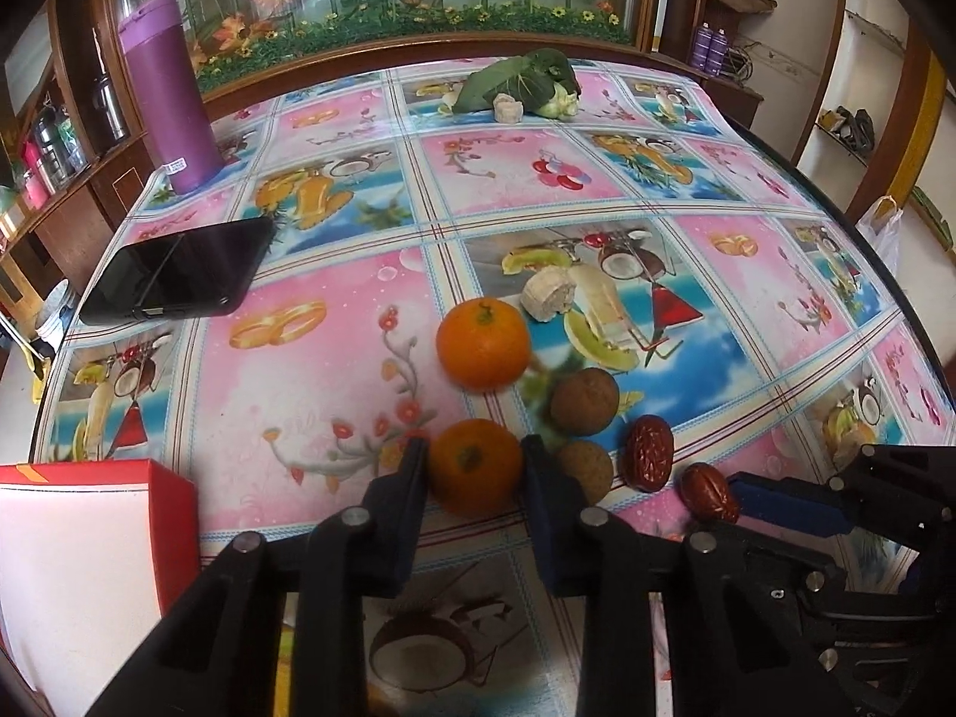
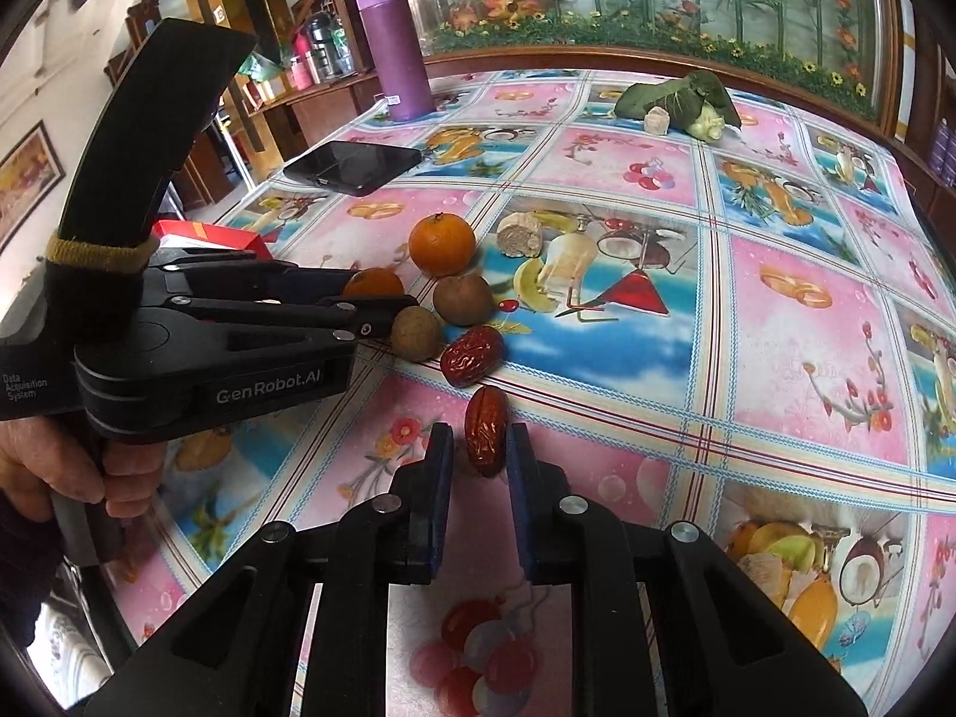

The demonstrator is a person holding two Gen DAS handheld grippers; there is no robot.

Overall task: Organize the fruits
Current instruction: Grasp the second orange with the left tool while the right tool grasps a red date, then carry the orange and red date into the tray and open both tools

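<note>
My left gripper [image 1: 475, 457] is shut on a small orange [image 1: 475, 469] on the patterned tablecloth; both pads press its sides. Behind it lie a bigger orange [image 1: 483, 343], two brown round fruits [image 1: 584, 401] [image 1: 587, 469] and a wrinkled red date [image 1: 649, 453]. In the right wrist view, my right gripper [image 2: 480, 445] is shut on a second red date [image 2: 487, 439], which stands on end between the fingertips. The left gripper [image 2: 364, 305], held by a hand, reaches in from the left over the small orange [image 2: 373, 284].
A beige chunk [image 1: 547, 293] lies past the big orange. Leafy greens [image 1: 520, 80] sit at the far edge, a purple tumbler [image 1: 170, 95] at the far left, a black phone [image 1: 173, 275] left of centre and a red-and-white box [image 1: 89, 549] at the near left.
</note>
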